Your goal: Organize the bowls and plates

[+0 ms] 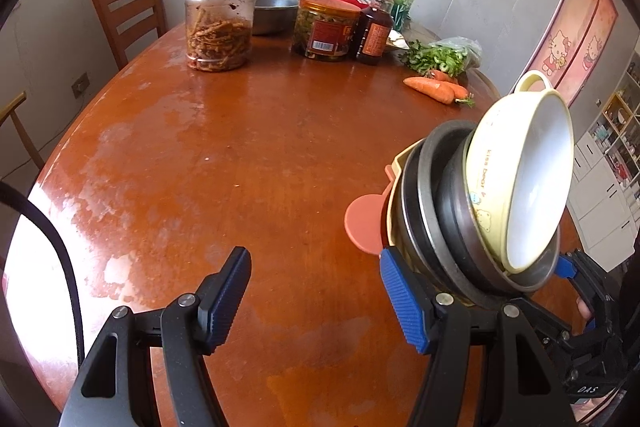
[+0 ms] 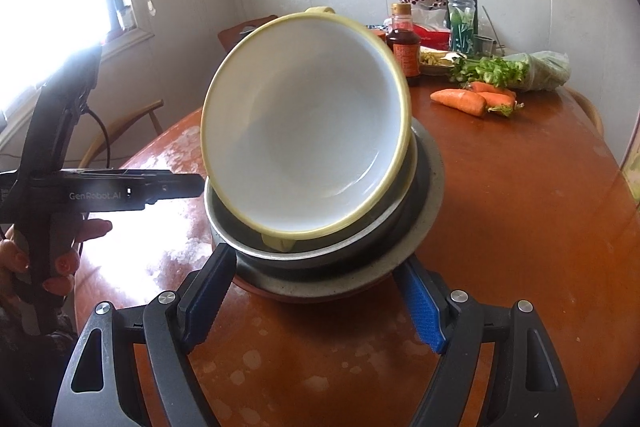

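Here the left wrist view looks down over a worn reddish tabletop, with the left gripper at the bottom of the frame; its jaws stand partly apart with only bare wood between them, holding nothing. At the right edge of that view a tilted stack of dishes shows from the side: a yellow handled bowl printed with small bears sits in a metal bowl, behind it a dark rimmed plate, and at the stack's left a salmon-pink tab sticks out. The right gripper appears there from the side, its blue pads against the stack's lower rims.

The right wrist view shows what the side view does not: the white inside of the yellow bowl, leaning toward the camera in the middle of the frame, nested in the metal bowl on a speckled grey plate. The right gripper is clamped on the stack, one pad at each side of the lower rims, jaws set wide. At the left of this frame a hand grips the handle of the left gripper, seen side-on.

Far across the tabletop, the left view shows a clear jar and an orange-lidded jar, which the yellow bowl blocks in the right view. Both views show the carrots, the greens and the sauce bottle.
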`<state>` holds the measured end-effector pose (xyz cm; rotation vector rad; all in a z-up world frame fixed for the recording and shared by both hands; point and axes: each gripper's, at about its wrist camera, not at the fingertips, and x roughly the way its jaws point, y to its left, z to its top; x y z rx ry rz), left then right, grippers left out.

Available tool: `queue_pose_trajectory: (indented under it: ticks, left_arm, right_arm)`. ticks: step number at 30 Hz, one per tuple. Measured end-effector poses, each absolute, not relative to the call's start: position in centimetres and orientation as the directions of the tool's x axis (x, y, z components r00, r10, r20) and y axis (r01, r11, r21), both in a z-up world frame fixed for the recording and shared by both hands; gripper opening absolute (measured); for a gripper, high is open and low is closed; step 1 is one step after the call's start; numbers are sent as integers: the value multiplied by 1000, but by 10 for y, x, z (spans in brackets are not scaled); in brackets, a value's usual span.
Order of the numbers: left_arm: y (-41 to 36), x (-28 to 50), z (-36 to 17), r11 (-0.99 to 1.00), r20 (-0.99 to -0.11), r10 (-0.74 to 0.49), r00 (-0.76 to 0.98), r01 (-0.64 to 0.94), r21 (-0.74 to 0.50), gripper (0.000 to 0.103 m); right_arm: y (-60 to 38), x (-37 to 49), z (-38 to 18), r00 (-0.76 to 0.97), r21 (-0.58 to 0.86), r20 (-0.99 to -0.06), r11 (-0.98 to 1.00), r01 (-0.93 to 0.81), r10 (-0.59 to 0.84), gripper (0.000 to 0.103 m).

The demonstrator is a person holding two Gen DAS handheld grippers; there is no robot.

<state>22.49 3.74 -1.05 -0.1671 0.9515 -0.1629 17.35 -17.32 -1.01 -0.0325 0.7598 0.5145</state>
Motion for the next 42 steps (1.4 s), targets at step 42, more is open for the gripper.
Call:
queue_pose_trajectory:
  ticks: [42]
  left_arm:
    - [-6,76,6,989,-690,-128,713,40,-142,84]
  right_arm:
    - [-190,40,14,773,162,-524,933,-322,358,85]
